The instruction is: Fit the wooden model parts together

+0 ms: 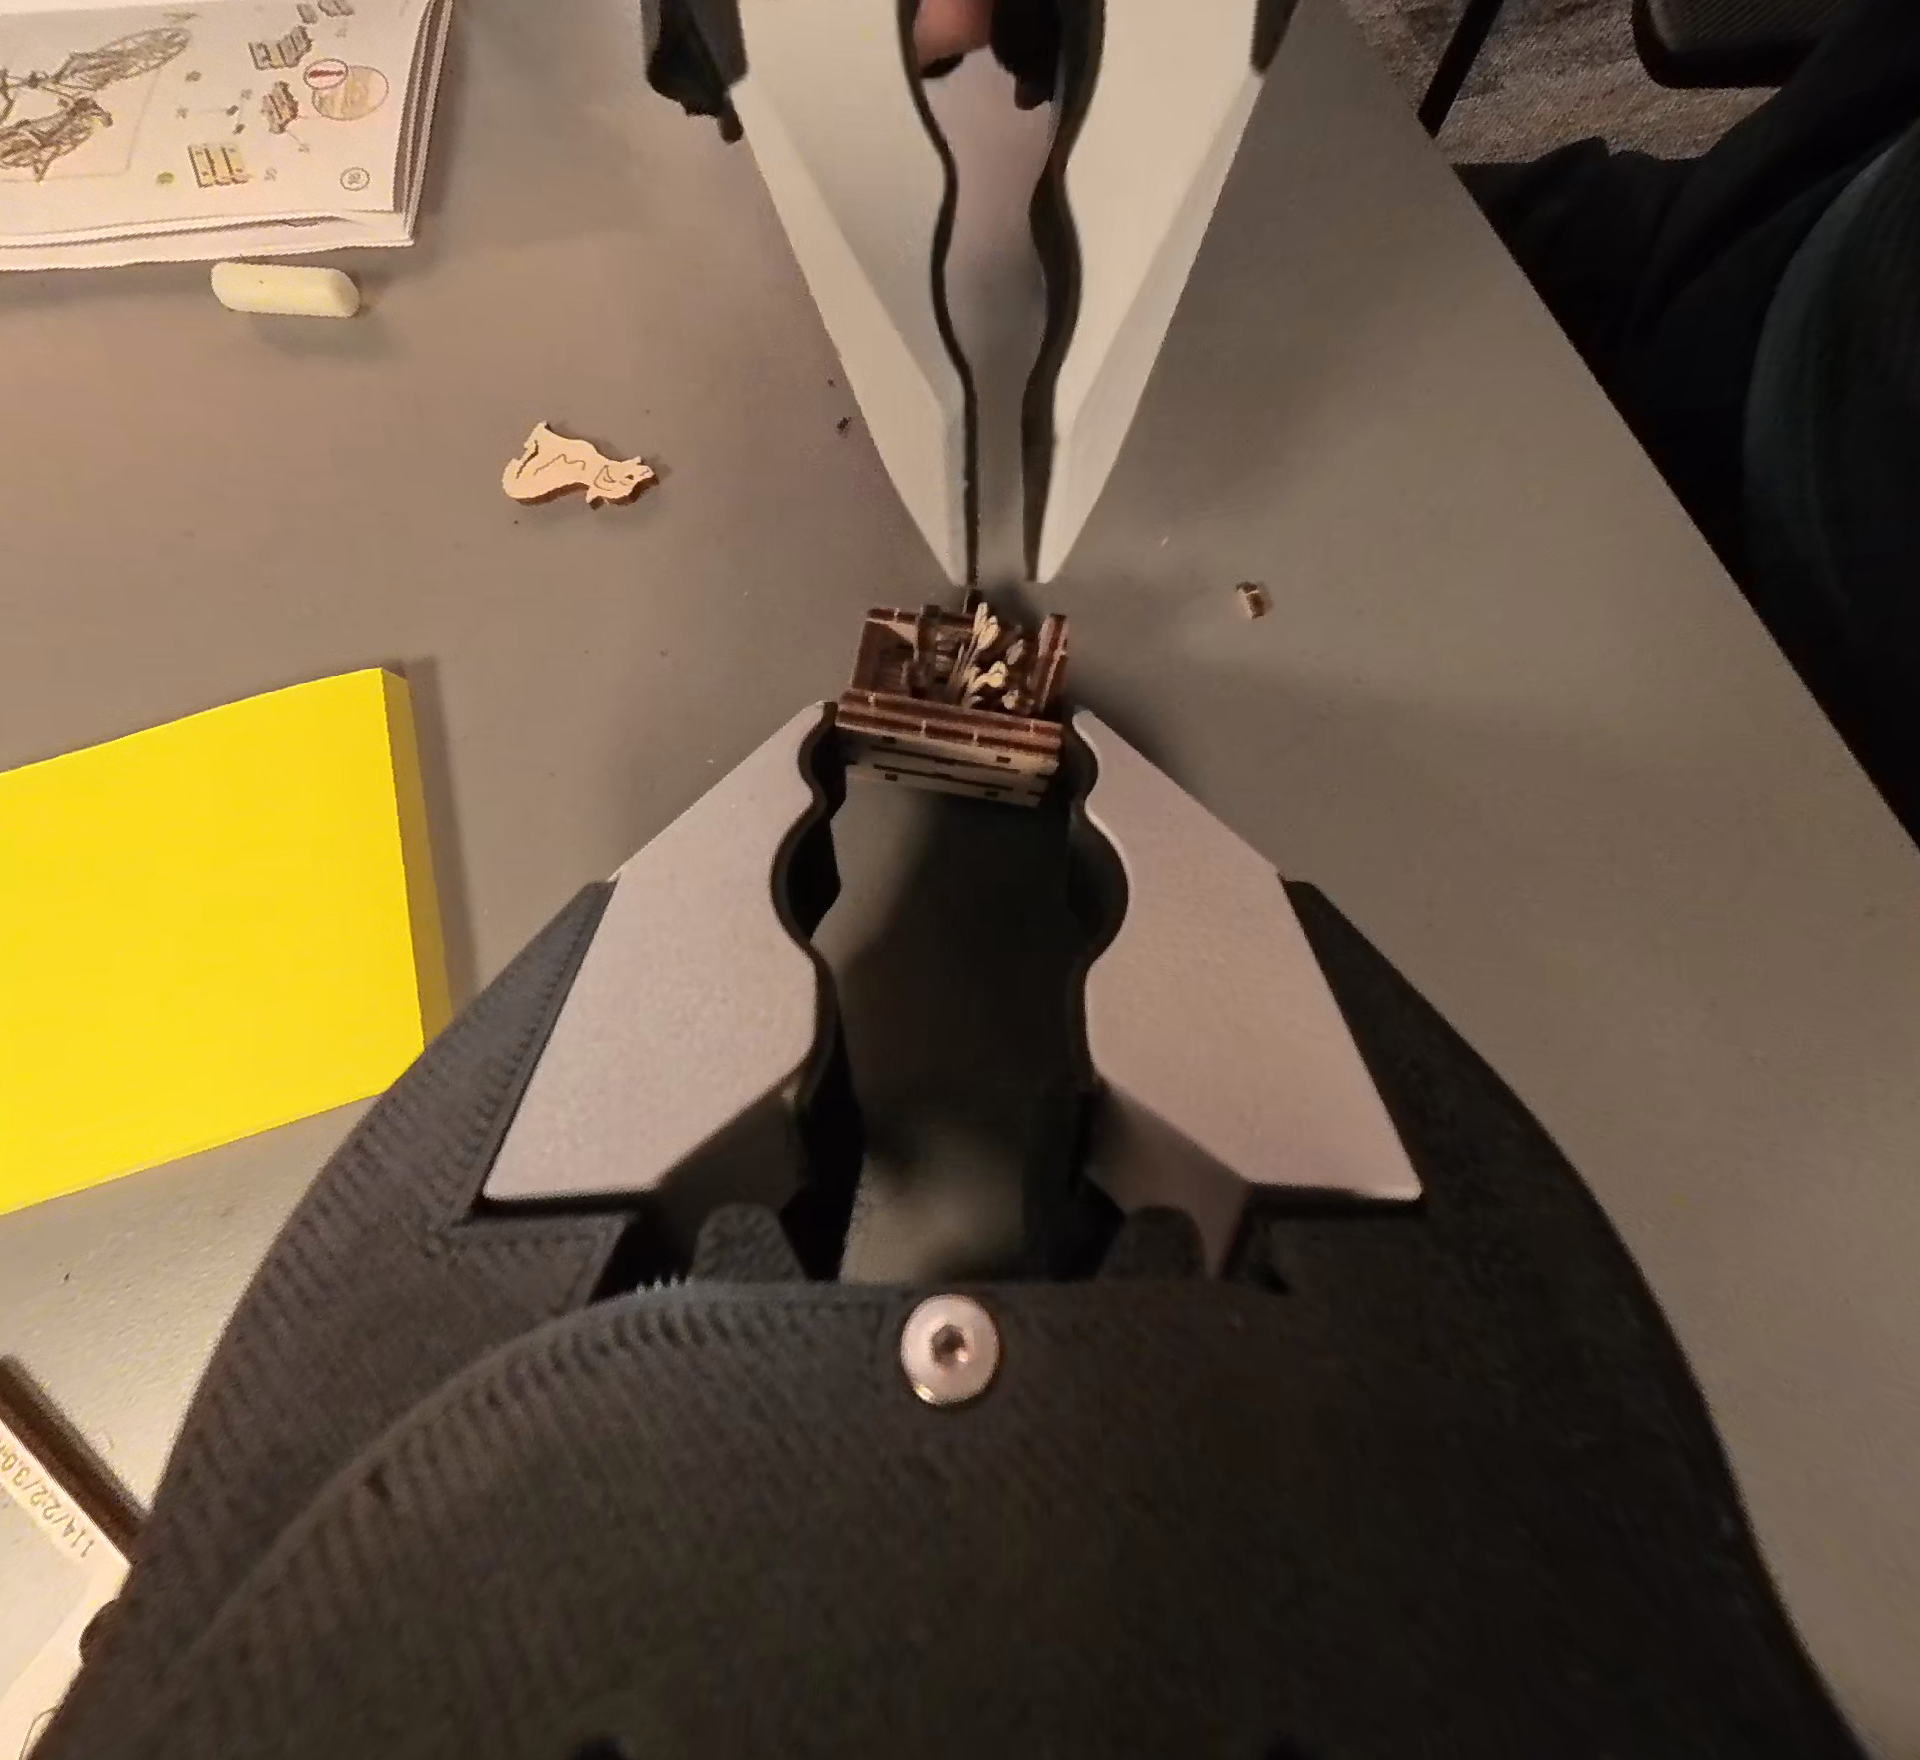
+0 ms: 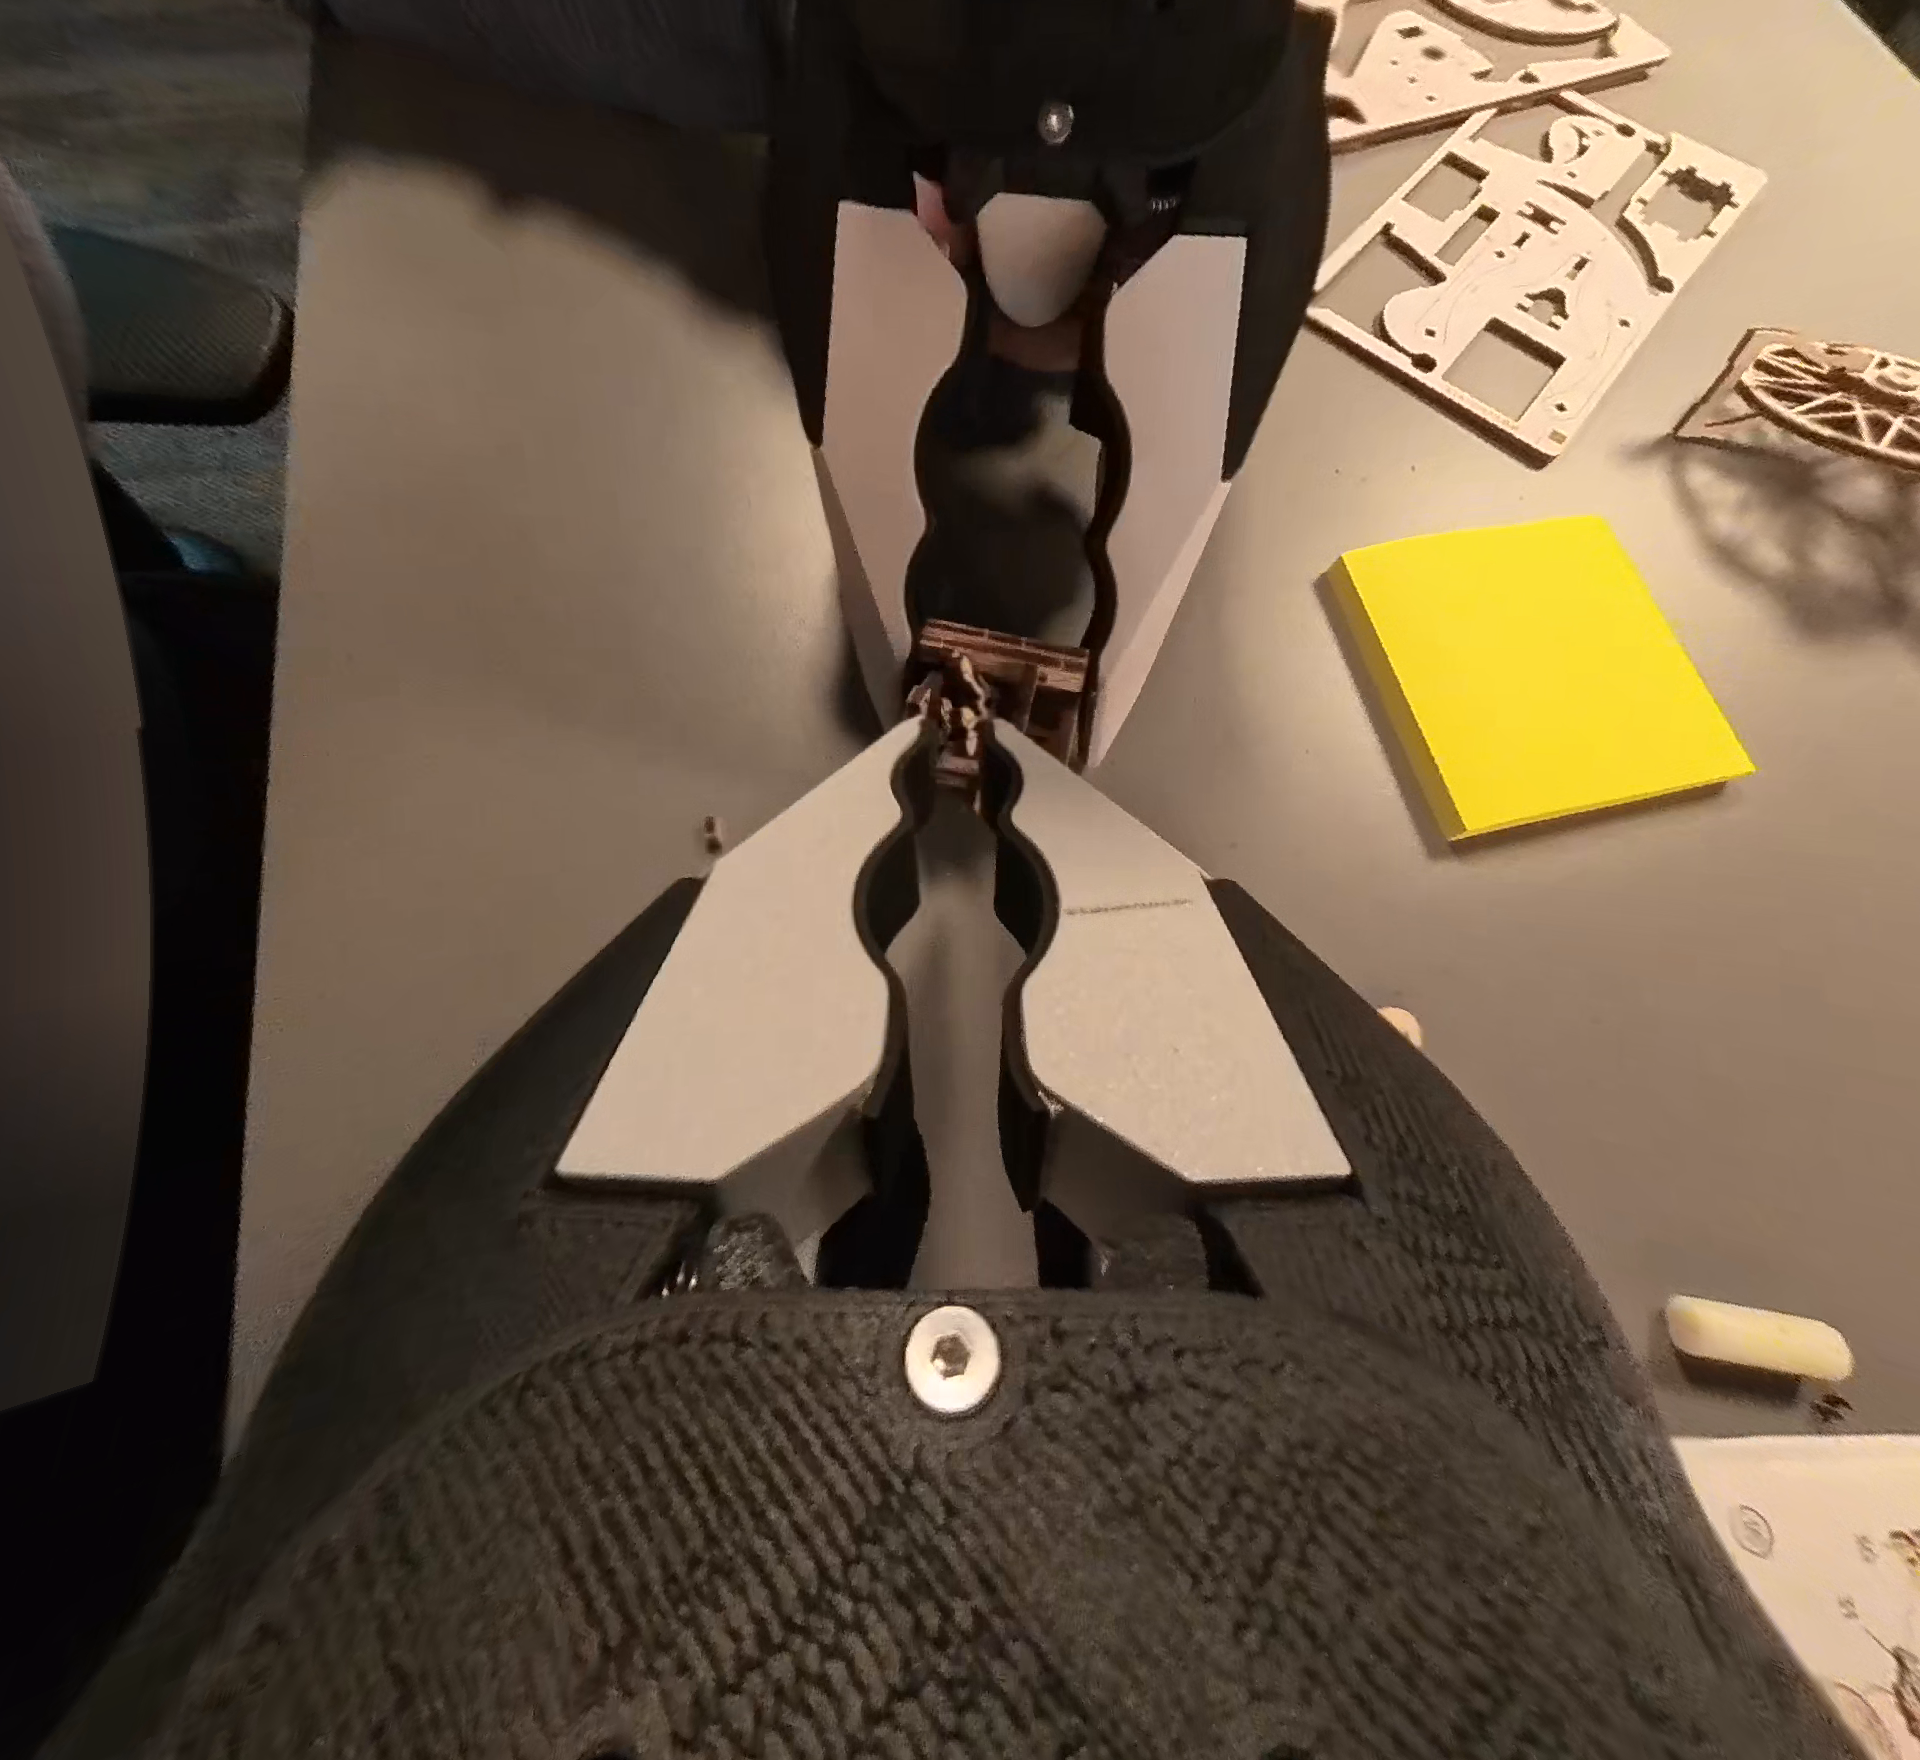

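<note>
A small wooden box model (image 1: 951,739) with brown laser-cut edges sits between my left gripper's (image 1: 951,723) fingers, which are shut on its sides just above the grey table (image 1: 1299,775). Small upright wooden pieces (image 1: 987,661) stand inside it. My right gripper (image 2: 958,736) comes from the opposite side, nearly closed, its tips pinching a small wooden part (image 2: 958,723) at the box's far edge. In the left wrist view the right gripper (image 1: 1003,572) points down at the box. In the right wrist view the left gripper (image 2: 997,702) holds the box (image 2: 1039,671).
A cat-shaped wooden piece (image 1: 577,479), a tiny wooden bit (image 1: 1254,601), a white lozenge (image 1: 286,289), a yellow note pad (image 1: 208,921) and an instruction booklet (image 1: 208,110) lie around. Punched wooden sheets (image 2: 1507,276) and a wheel model (image 2: 1829,401) lie farther off. The table edge (image 1: 1558,339) is close. Left and right tips are no more than a few centimetres apart. It is some 4 centimeters from my left tips to the tiny wooden bit (image 1: 1254,601). My right wrist view (image 2: 710,834) looks at it from another angle.
</note>
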### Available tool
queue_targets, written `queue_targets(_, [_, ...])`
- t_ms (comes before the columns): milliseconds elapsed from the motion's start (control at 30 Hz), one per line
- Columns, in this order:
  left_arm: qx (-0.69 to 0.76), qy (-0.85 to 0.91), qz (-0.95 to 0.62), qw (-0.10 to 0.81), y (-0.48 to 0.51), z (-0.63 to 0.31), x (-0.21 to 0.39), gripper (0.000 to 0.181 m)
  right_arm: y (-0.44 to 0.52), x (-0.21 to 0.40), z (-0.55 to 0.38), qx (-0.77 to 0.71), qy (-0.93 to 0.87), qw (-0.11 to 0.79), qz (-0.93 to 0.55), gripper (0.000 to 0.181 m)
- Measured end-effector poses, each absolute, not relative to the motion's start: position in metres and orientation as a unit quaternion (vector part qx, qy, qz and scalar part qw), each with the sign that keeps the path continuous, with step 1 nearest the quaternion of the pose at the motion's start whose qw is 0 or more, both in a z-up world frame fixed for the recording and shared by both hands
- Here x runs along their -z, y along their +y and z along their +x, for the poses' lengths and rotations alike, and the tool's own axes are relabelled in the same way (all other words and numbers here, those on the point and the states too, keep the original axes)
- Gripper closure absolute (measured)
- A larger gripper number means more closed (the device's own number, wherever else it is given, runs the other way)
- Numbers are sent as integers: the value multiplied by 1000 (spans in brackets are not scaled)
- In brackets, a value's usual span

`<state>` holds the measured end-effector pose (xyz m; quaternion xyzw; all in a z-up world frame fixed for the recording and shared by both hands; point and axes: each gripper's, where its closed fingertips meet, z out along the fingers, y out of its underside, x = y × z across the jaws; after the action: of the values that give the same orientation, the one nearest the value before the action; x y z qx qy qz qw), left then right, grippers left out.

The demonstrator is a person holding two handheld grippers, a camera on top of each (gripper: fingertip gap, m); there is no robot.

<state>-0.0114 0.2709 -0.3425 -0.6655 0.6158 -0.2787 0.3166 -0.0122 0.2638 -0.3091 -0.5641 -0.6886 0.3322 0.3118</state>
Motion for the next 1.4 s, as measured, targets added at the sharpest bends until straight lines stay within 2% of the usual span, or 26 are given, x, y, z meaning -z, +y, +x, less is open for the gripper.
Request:
queue_targets(300, [278,615,-667,317,271,-11,343,141,268,317,-16,-292,-699,325,-566,181])
queue_targets(633, [280,611,-670,314,271,-12,343,141,272,318,-15,-281,-682,279,-615,181])
queue_targets(1133, [281,610,-671,313,271,-11,343,141,269,319,-14,-288,-678,268,-620,181])
queue_targets(1233, [281,610,-671,314,271,-12,343,141,268,317,-12,-301,-671,264,-624,169])
queue_targets(1400, [282,610,-672,312,271,-12,343,141,276,309,-8,-310,-647,288,-635,171])
